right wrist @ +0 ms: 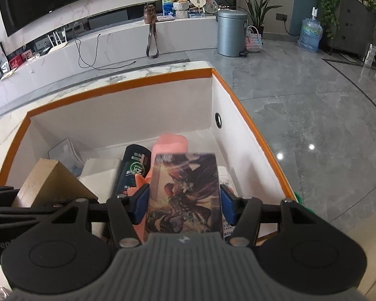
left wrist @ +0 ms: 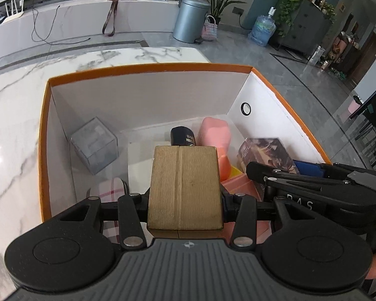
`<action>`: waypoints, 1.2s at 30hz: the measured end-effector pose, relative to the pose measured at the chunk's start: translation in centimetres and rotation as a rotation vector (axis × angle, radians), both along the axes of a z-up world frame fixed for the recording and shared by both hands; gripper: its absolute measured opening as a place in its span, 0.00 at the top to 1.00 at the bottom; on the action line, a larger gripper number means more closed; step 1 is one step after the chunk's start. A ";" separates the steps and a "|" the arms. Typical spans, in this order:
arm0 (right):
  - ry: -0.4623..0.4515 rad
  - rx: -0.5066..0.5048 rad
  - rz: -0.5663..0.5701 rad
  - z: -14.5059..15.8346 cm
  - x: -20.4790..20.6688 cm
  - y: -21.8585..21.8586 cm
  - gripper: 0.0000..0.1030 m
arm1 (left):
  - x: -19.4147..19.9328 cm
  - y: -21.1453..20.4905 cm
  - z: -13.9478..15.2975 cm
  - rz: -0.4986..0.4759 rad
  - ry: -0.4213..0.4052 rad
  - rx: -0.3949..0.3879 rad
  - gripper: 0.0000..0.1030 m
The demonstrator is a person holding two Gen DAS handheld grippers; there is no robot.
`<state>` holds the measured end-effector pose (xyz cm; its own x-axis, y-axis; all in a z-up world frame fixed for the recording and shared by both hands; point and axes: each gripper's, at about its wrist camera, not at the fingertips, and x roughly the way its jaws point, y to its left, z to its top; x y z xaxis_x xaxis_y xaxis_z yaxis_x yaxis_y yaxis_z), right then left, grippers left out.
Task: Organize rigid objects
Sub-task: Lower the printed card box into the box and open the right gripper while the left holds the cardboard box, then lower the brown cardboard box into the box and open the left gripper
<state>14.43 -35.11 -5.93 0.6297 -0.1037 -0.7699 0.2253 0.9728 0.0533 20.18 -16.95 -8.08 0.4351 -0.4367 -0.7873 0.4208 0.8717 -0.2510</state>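
Observation:
My left gripper (left wrist: 185,195) is shut on a tan wooden block (left wrist: 184,185) and holds it over the orange-rimmed white box (left wrist: 148,69). My right gripper (right wrist: 184,200) is shut on a box with dark printed artwork (right wrist: 184,190) and holds it over the same box (right wrist: 127,81), to the right of the block. In the left wrist view the printed box (left wrist: 263,153) shows at the right with the right gripper's blue pads (left wrist: 309,169). In the right wrist view the wooden block (right wrist: 52,183) shows at the left.
Inside the box lie a clear cube (left wrist: 95,145), a black can (left wrist: 183,136), a pink case (left wrist: 214,131), orange and pink pieces (left wrist: 224,166) and a plaid cloth (left wrist: 110,190). The box stands on a marble table (left wrist: 15,115). Grey floor lies to the right.

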 end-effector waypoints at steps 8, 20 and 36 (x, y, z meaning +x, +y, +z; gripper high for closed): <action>-0.017 -0.014 -0.013 0.0 -0.4 0.3 0.43 | 0.2 -0.2 -0.1 0.021 0.022 0.007 0.50; -0.089 0.030 -0.045 0.6 -1.2 -0.1 0.41 | 0.2 -0.8 -0.6 0.047 0.074 0.065 0.50; -0.093 0.026 -0.047 0.4 -1.5 0.0 0.41 | -0.1 -0.6 -1.0 0.075 0.099 0.127 0.45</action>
